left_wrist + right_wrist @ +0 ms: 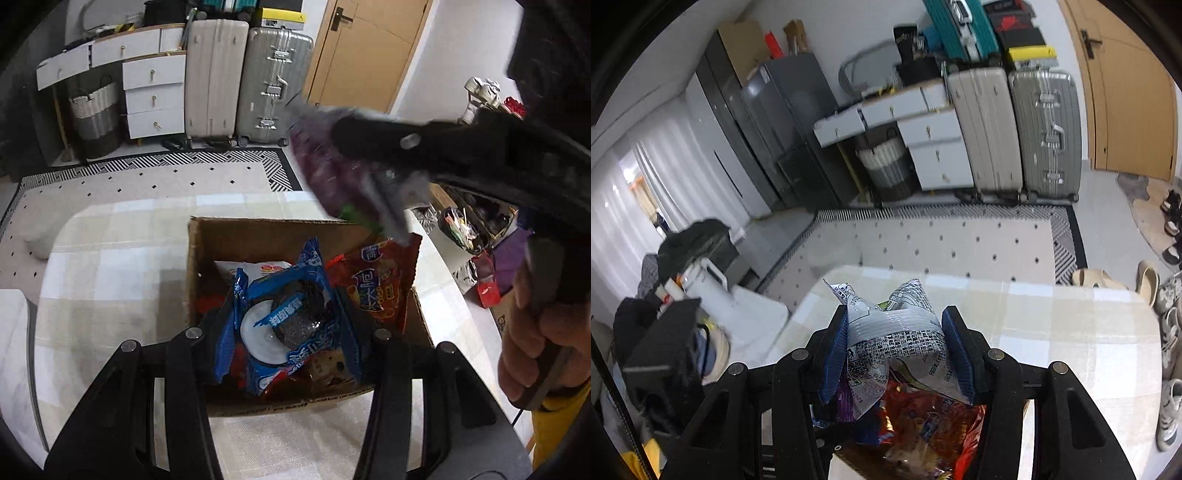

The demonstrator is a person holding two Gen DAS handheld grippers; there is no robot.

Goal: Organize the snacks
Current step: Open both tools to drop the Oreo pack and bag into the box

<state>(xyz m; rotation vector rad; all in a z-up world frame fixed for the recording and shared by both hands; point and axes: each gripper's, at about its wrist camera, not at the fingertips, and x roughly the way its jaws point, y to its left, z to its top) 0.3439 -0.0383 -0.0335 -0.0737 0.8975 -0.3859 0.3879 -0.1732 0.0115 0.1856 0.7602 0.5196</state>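
A cardboard box (207,243) on the table holds several snack packs. My left gripper (291,325) is shut on a blue cookie pack (291,314) inside the box. A red snack bag (384,284) leans at the box's right side. My right gripper (895,332) is shut on a purple snack bag with a silver printed back (897,339). In the left wrist view the right gripper (373,177) holds that purple bag (325,166) above the box's far right corner, blurred by motion. Red snack packs (923,424) lie below it.
The table (110,277) has a pale checked cloth and a rounded far edge. Beyond it are a dotted rug (942,243), two suitcases (247,81), white drawers (155,92) and a laundry basket (96,114). A cluttered bin (461,232) stands right of the table.
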